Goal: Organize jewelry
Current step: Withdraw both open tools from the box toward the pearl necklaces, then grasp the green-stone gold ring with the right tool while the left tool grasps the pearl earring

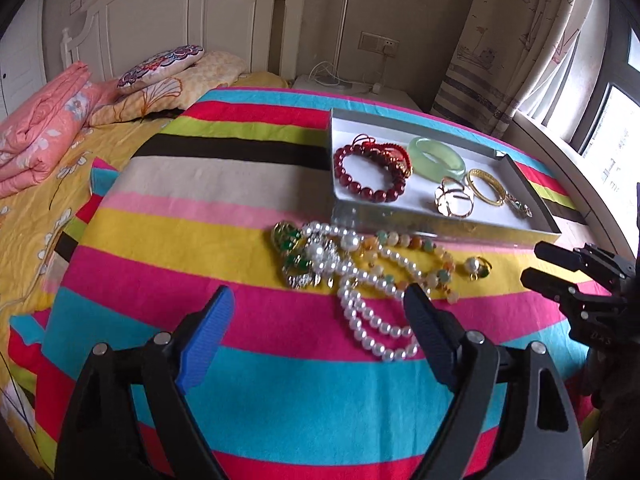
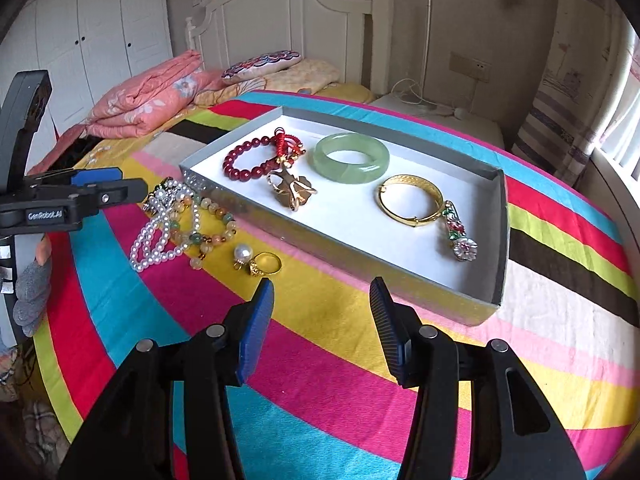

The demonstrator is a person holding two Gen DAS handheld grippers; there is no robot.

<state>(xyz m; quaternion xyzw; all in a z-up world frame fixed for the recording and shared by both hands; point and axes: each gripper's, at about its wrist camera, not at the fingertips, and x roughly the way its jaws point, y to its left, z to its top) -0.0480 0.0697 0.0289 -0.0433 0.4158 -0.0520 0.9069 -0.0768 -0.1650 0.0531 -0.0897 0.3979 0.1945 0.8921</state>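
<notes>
Between the left fingers: nothing; the left gripper (image 1: 318, 300) hangs spread wide, its right-hand finger just over the pearl necklace (image 1: 372, 312), likely lining up a grab.
Between the right fingers: bare striped bedspread (image 2: 320, 380); the right gripper (image 2: 322, 294) stands partly apart, holding nothing.
Just ahead of the right fingers: a pearl ring (image 2: 260, 262), lying alone, easiest to pick next.
Beyond the left fingers: a tangled heap with a beaded bracelet (image 1: 424, 264), still unsorted.
Farther out: the tray (image 2: 502, 240), already holding a red bead bracelet (image 2: 250, 160), jade bangle (image 2: 351, 158), gold bangle (image 2: 412, 202) and flower brooch (image 2: 460, 236), spaced apart to avoid tangling.
</notes>
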